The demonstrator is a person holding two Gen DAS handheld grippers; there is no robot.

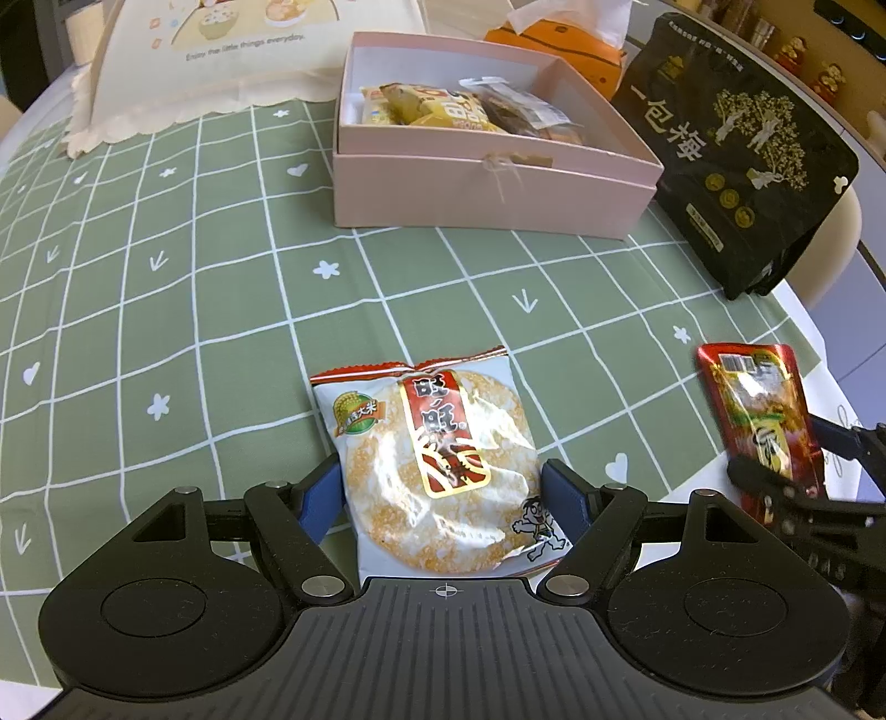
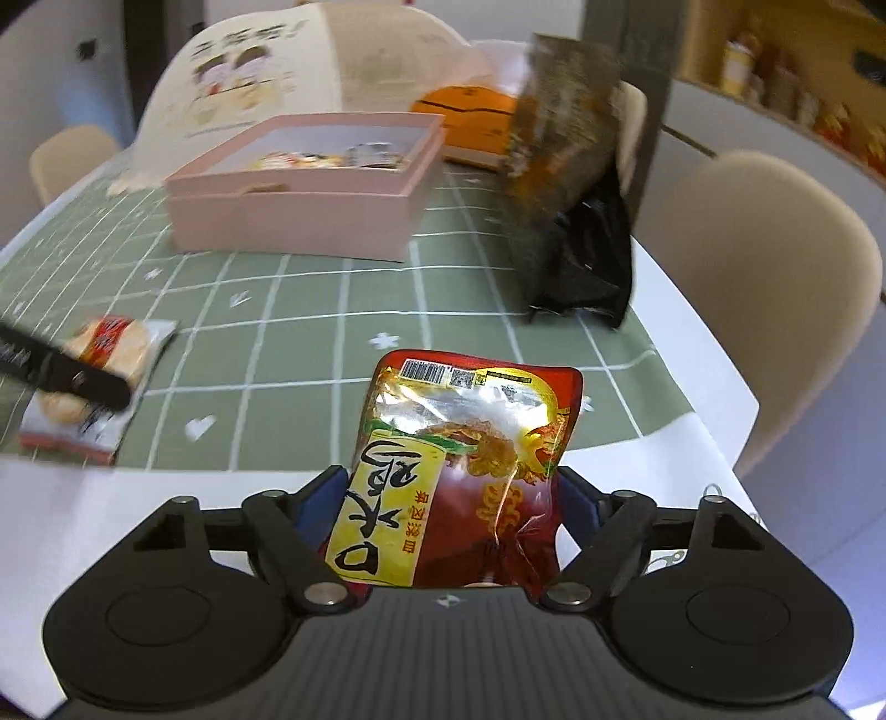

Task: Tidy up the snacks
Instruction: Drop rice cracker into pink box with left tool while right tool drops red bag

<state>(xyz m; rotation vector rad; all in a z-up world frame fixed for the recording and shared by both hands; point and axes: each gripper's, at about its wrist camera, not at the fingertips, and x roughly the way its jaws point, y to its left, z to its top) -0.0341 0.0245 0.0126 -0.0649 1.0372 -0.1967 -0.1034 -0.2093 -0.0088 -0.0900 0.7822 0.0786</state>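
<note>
My left gripper (image 1: pixel 440 498) is shut on a white rice cracker packet (image 1: pixel 437 459) with a red label, low over the green checked tablecloth (image 1: pixel 194 332). My right gripper (image 2: pixel 443 515) is shut on a red and yellow snack pouch (image 2: pixel 465 471), held above the table's near edge. That pouch also shows in the left wrist view (image 1: pixel 764 421), to the right. The rice cracker packet shows in the right wrist view (image 2: pixel 105 360), at the left. An open pink box (image 1: pixel 487 188) with several snack packets inside stands at the back; it also shows in the right wrist view (image 2: pixel 293 210).
A large black snack bag (image 1: pixel 742 149) stands right of the pink box, near the table's right edge. An orange tissue holder (image 1: pixel 554 33) and a cream mesh food cover (image 1: pixel 221 55) are behind. A beige chair (image 2: pixel 758 299) is at the right.
</note>
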